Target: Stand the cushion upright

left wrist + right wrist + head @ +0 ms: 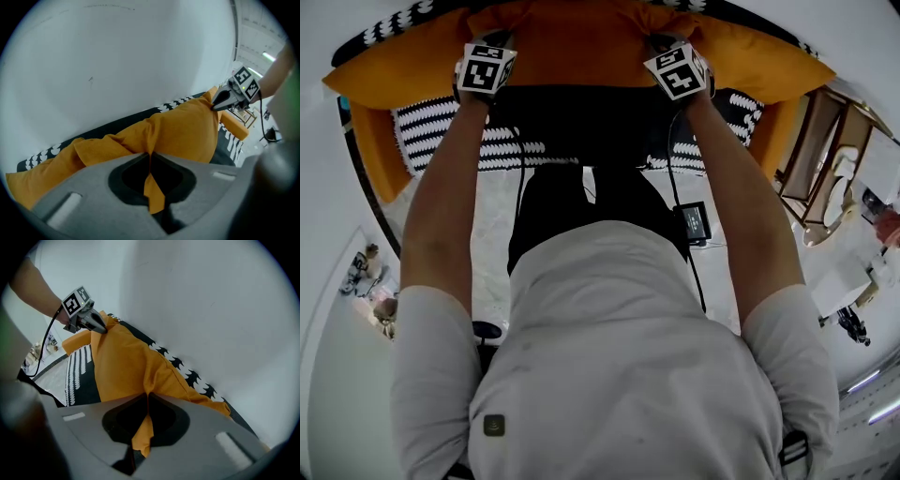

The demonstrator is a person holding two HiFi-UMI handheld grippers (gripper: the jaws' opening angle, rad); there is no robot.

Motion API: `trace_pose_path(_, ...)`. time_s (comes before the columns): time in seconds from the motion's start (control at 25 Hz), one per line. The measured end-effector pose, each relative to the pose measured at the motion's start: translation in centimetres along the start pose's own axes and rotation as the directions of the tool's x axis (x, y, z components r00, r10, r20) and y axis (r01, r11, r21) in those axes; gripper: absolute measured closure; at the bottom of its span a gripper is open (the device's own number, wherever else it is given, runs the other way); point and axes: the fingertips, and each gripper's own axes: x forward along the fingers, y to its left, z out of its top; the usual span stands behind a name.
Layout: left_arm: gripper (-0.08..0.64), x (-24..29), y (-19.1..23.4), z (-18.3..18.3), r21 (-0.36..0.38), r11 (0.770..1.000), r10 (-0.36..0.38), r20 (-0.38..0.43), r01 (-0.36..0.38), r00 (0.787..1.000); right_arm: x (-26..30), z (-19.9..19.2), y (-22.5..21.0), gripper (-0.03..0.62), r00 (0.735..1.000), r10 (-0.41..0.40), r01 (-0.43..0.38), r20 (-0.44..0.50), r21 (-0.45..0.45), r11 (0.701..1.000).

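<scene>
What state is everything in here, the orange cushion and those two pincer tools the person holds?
orange cushion: held by its top edge, fabric bunched at both grips.
left gripper: shut on a fold of the cushion's fabric.
right gripper: shut on another fold of the same edge.
black-and-white patterned cover: lying spread beneath the cushion.

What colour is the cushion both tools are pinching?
Plain mustard-orange cushion, clearest in the right gripper view.
</scene>
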Motion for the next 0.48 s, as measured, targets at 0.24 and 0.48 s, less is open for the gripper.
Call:
trace_pose_path(0.24,0.546,1.1,0.7,-0.1,0.010,1.000,-0.002,-0.004,0.002,1.000,2.3,0.4,-0.6,0.574,1.000,0.010,-0.010,-0.010,0.003,1.000)
trace_pose_path(0.48,0.546,2.4,1.1,0.2,-0.001,1.000,-0.006,-0.016,0.006,1.000,3.9,0.4,-1.2,0.574,1.000,0.021,-0.021,-0.023,-0.010,1.000)
